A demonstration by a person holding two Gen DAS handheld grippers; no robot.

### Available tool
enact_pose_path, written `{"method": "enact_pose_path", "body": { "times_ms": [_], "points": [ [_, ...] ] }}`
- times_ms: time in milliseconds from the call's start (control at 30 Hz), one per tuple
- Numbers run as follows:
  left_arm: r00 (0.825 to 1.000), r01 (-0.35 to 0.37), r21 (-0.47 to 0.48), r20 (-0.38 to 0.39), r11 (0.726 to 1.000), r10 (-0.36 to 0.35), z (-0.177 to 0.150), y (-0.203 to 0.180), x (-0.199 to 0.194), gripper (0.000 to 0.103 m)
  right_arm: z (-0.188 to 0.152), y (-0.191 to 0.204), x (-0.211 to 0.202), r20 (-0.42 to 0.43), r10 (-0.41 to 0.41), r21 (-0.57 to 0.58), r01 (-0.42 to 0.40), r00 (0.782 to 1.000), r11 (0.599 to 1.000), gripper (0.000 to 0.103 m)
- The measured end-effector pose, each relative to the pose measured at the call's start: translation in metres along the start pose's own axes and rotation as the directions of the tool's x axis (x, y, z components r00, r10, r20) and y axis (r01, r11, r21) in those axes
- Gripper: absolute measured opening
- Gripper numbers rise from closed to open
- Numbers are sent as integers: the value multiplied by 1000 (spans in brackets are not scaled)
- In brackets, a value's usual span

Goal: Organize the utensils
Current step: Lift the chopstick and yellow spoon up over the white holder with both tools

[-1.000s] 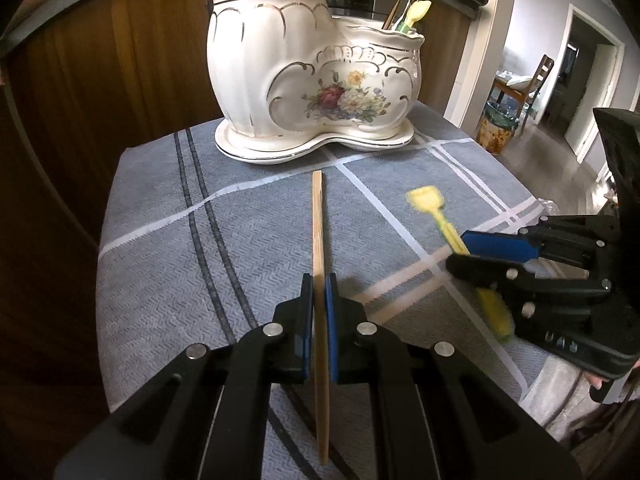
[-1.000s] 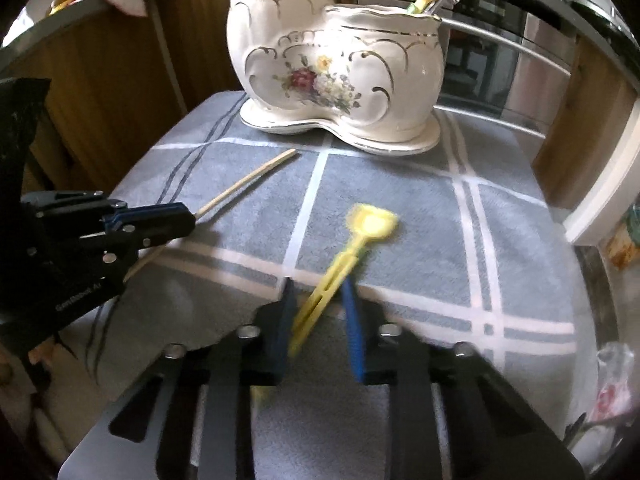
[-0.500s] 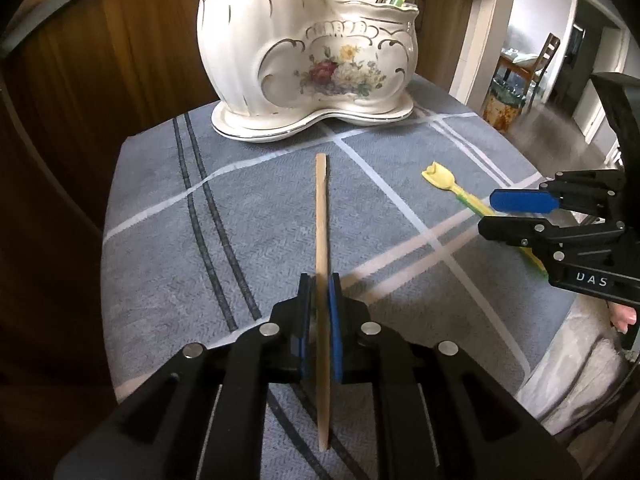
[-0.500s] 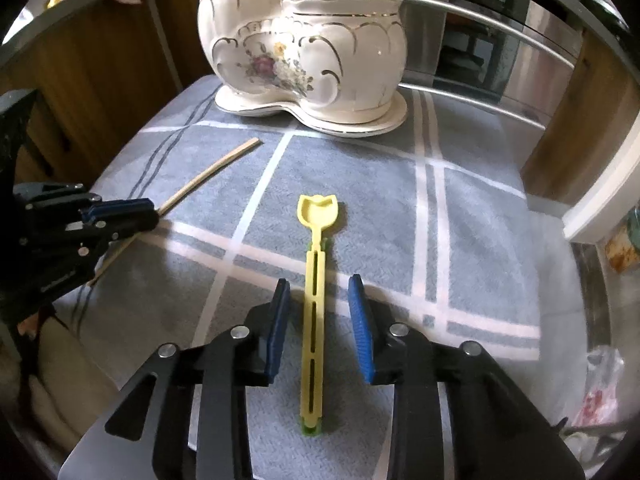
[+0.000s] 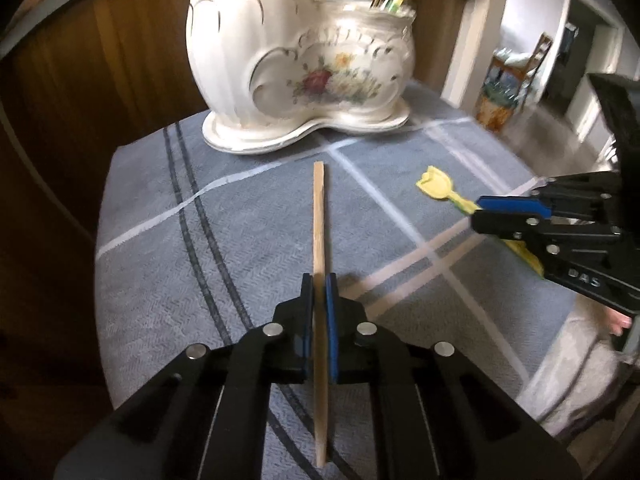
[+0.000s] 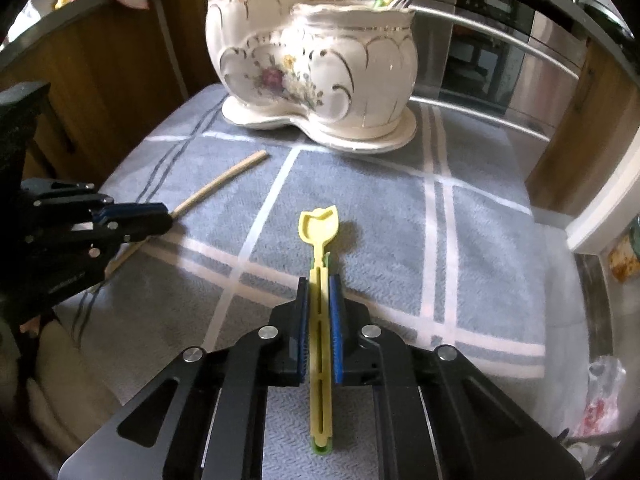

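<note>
We count two loose utensils on the grey checked cloth (image 5: 168, 240): one thin wooden chopstick (image 5: 319, 216) and one yellow plastic scoop-ended utensil (image 6: 320, 320), plus one white floral two-compartment ceramic holder (image 5: 304, 64) behind them that already has utensils in it. Our left gripper (image 5: 319, 296) pinches the chopstick partway along its length, long axis running straight ahead, far tip toward the holder's base. Our right gripper (image 6: 319, 300) has its blue pads closed against the yellow utensil's slotted handle, scoop end pointing forward toward the holder, tail end back under the gripper.
</note>
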State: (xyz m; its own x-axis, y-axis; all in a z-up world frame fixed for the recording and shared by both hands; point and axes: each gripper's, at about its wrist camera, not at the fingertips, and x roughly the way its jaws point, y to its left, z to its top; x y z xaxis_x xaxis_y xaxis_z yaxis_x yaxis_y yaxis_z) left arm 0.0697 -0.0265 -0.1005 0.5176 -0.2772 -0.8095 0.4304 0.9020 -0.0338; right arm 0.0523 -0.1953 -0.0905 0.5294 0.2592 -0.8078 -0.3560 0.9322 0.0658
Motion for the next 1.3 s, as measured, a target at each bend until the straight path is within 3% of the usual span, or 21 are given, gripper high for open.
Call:
{"method": "enact_pose_path", "body": {
  "times_ms": [200, 367, 467, 600, 700, 867, 1000, 1133, 1200, 1300],
  "points": [
    [996, 26, -7, 82, 1000, -26, -5, 9, -20, 6, 2, -6, -23, 100, 25, 26, -27, 995, 999, 11],
    [969, 72, 3, 237, 997, -71, -5, 11, -51, 6, 7, -11, -45, 213, 40, 50, -52, 976, 997, 11],
    [937, 73, -2, 343, 997, -68, 3, 12, -70, 6, 16, -13, -57, 280, 45, 61, -65, 959, 996, 11],
    [859, 84, -26, 509, 996, -59, 22, 17, -98, 6, 34, -17, -79, 407, 48, 72, -84, 912, 994, 11],
    [808, 104, -41, 586, 994, -61, 41, 20, -110, 6, 52, -20, -87, 477, 50, 72, -96, 877, 993, 11],
    [757, 160, -73, 649, 984, -75, 75, 29, -112, 6, 80, -29, -89, 557, 53, 88, -122, 829, 989, 11],
    [707, 218, -84, 701, 972, -98, 99, 37, -111, 6, 95, -38, -87, 602, 71, 101, -164, 796, 981, 11],
    [672, 255, -81, 731, 963, -117, 120, 46, -107, 6, 113, -42, -81, 652, 85, 90, -188, 754, 978, 11],
    [656, 280, -87, 744, 956, -124, 131, 53, -101, 6, 118, -44, -76, 659, 84, 93, -193, 747, 977, 11],
    [653, 278, -109, 750, 954, -105, 140, 59, -93, 6, 126, -48, -65, 658, 77, 116, -203, 749, 972, 11]
  ]
}}
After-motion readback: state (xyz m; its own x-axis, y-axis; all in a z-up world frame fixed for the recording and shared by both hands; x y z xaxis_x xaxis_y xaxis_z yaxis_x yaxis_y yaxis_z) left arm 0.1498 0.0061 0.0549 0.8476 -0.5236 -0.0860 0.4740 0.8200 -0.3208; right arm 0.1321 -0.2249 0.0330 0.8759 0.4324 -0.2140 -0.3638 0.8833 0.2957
